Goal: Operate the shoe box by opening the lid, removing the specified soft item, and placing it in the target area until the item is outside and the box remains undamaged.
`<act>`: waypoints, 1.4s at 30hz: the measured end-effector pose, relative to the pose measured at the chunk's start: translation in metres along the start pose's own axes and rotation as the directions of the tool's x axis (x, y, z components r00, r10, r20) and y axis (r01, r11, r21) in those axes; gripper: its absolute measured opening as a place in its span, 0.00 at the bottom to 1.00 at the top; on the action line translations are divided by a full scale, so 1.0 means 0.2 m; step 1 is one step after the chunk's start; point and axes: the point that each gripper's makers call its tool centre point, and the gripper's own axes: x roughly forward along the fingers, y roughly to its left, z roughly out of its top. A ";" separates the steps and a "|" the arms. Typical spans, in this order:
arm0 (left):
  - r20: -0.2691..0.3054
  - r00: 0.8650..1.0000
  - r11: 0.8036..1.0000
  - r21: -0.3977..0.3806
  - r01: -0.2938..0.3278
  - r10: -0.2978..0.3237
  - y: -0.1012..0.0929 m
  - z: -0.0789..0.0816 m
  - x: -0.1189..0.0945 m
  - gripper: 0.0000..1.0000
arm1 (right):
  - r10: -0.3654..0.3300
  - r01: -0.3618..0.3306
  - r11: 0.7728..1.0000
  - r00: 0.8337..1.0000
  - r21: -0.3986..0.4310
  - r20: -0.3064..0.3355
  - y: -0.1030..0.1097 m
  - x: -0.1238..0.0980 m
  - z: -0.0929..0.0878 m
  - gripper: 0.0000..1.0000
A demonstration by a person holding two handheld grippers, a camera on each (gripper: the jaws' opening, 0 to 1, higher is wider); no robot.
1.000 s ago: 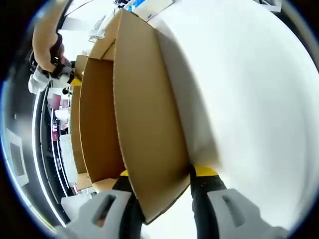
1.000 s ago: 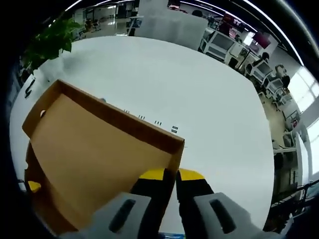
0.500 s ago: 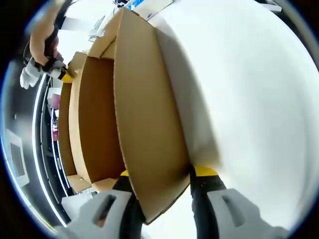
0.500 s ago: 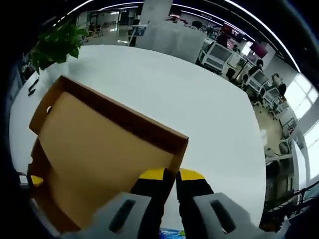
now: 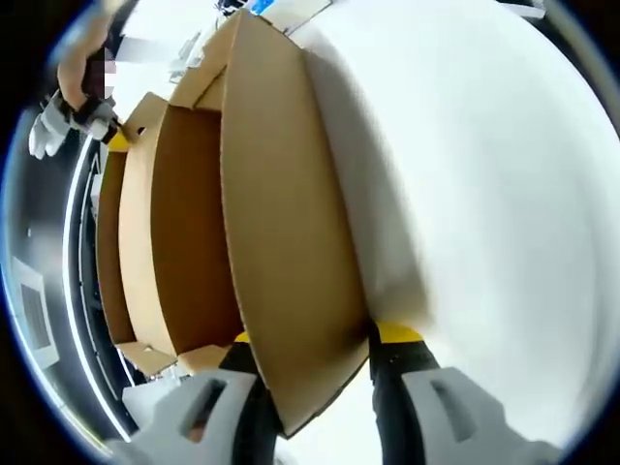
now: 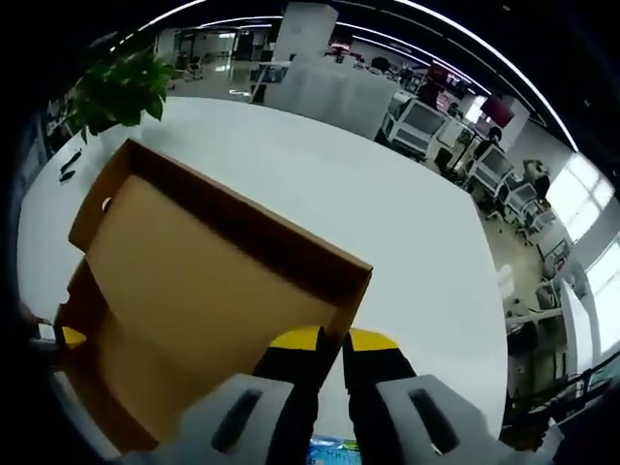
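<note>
A brown cardboard shoe box lies on a white table. My left gripper is shut on the box's near side wall, one jaw inside and one outside. The hinged lid stands partly raised beyond that wall. At its far corner, in the left gripper view, the right gripper grips the lid edge. In the right gripper view, my right gripper is shut on the lid's front rim, and the lid's underside faces the camera. What lies inside the box is hidden.
The white table stretches wide beyond the box. A green plant stands at its far left edge, and office desks with monitors line the room behind. A small dark object lies on the table near the plant.
The right gripper has swung the lid further up and away from the box, and the gap between lid and box has widened. The left gripper keeps its hold on the wall.
</note>
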 end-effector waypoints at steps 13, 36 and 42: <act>0.004 1.000 1.000 0.004 0.002 -0.002 0.00 0.00 0.00 0.33 | -0.024 0.025 1.000 0.991 -0.010 0.130 -0.01 -0.10 0.03 0.06; 0.007 1.000 1.000 0.006 0.004 -0.004 0.01 0.01 -0.01 0.34 | -0.036 0.040 0.999 0.956 -0.011 0.290 0.03 -0.33 -0.01 0.06; 0.003 1.000 1.000 0.001 0.004 -0.004 0.01 0.00 -0.01 0.34 | -0.030 0.034 0.999 0.947 -0.005 0.319 0.06 -0.38 -0.04 0.06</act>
